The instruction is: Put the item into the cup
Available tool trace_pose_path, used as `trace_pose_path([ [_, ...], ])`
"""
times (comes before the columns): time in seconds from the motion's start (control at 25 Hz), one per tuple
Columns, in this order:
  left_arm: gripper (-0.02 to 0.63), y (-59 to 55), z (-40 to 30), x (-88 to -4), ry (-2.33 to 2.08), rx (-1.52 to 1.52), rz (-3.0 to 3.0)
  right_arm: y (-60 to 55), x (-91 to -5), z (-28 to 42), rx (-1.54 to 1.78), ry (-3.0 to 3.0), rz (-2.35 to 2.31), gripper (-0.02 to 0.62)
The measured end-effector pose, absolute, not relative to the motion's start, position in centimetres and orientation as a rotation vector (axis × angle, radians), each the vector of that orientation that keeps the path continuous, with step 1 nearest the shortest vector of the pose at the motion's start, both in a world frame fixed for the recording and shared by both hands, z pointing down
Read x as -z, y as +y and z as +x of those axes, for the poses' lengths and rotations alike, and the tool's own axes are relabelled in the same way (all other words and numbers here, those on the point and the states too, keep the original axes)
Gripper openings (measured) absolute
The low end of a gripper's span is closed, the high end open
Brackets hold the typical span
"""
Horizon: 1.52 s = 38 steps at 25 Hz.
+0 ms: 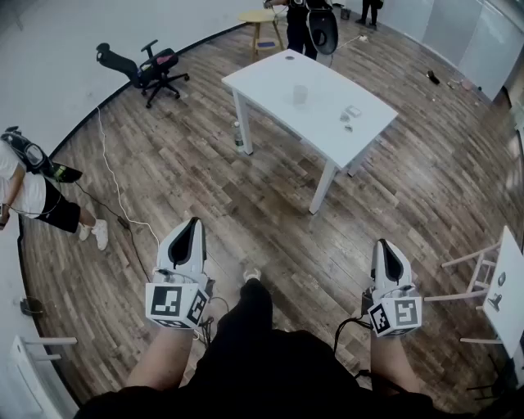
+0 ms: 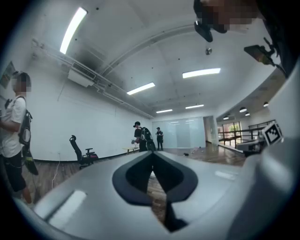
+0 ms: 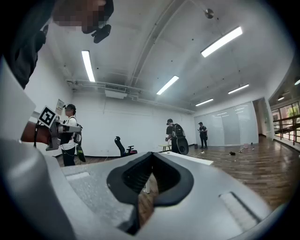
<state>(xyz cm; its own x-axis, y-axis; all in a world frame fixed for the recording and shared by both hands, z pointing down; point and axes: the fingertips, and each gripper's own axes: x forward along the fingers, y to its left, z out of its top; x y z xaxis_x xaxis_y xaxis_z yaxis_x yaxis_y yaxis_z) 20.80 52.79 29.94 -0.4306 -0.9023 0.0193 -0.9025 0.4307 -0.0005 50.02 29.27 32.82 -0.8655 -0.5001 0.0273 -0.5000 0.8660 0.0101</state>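
Across the wooden floor stands a white table [image 1: 323, 123], some way ahead of me. On it I see a clear cup [image 1: 300, 95] and two small items [image 1: 350, 112] that I cannot identify at this distance. My left gripper [image 1: 194, 223] and right gripper [image 1: 383, 244] are held level over the floor in front of my legs, far short of the table. In the left gripper view the left gripper [image 2: 151, 154] has its jaws meeting at the tip, with nothing between them. The right gripper [image 3: 151, 154] is likewise shut and empty.
A black office chair [image 1: 147, 69] stands at the far left by the wall. A person [image 1: 33, 196] stands at the left, another [image 1: 307, 24] behind the table near a small wooden table [image 1: 262, 20]. A cable [image 1: 115, 188] trails over the floor. Another white table [image 1: 512, 286] is at the right edge.
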Motion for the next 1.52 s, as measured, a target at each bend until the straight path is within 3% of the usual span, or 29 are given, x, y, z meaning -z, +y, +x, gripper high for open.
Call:
trace_pose_path([
  [0.64, 0.006, 43.7, 2.7, -30.1, -2.6, 0.056, 1.715, 22.4, -31.3, 34.6, 0.052, -2.904, 0.88, 0.0],
  [1.52, 0.006, 34.0, -10.6, -31.0, -2.615, 0.01, 1.723, 14.5, -33.6, 19.8, 0.028, -2.942, 0.823, 0.0],
])
